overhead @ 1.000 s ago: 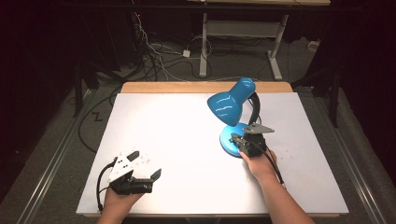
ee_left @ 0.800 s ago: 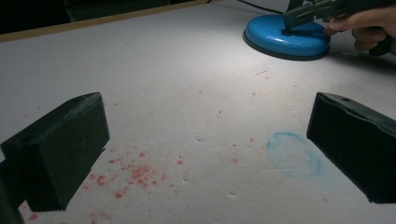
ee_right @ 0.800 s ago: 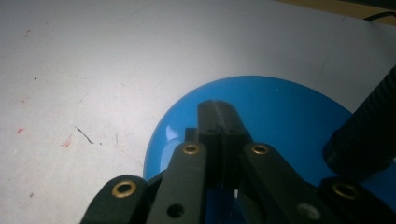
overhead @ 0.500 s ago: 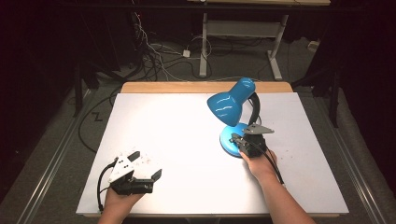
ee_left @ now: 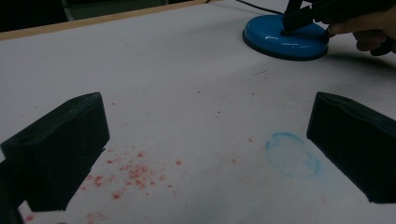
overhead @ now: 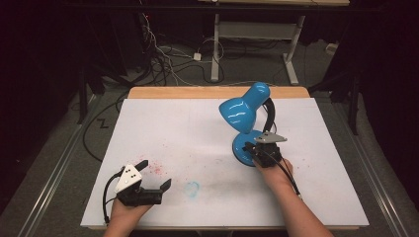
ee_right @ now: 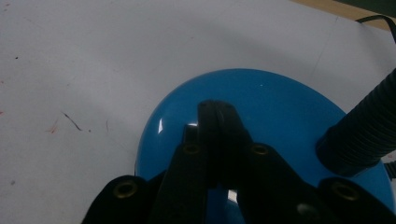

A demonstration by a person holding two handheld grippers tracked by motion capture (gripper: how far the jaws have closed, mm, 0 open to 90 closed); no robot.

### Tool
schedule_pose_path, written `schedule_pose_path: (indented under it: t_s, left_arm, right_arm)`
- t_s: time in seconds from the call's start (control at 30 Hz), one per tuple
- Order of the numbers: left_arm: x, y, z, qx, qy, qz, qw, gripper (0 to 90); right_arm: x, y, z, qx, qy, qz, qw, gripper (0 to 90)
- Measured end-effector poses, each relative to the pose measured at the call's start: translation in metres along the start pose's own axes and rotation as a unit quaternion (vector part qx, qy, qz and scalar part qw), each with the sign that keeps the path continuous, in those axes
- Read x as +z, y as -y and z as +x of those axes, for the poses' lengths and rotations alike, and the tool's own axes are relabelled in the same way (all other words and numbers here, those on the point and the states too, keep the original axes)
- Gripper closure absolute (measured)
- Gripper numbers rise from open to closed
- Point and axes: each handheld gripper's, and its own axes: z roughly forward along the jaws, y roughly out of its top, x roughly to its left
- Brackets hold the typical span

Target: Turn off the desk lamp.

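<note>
Lamp: blue desk lamp standing on the table, right of centre and nearer the far edge than the near one; shade tilted toward the left.
Lamp base: round, glossy blue disc lying flat on the white surface; black ribbed neck rising from its right side in the right gripper view.
Right gripper: jaws pressed together with no gap, tips resting on top of the lamp base; nothing visible between them.
Left gripper: jaws spread wide, holding nothing, near the left corner of the near edge, well apart from the lamp.
Surface marks: scatter of red specks between the left gripper's jaws; faint blue ring just beside the right-hand jaw in the left gripper view.
</note>
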Motion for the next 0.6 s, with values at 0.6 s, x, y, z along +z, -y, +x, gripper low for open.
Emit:
schedule_pose_path:
  t_s: [0.6]
  left_arm:
    - [-0.0014,0.0002,0.0010,-0.003,0.000,-0.002,1.0000,0.0]
  right_arm:
    - [-0.0007,-0.0004,-0.0024,0.011,-0.001,-0.002,0.9999,90.0]
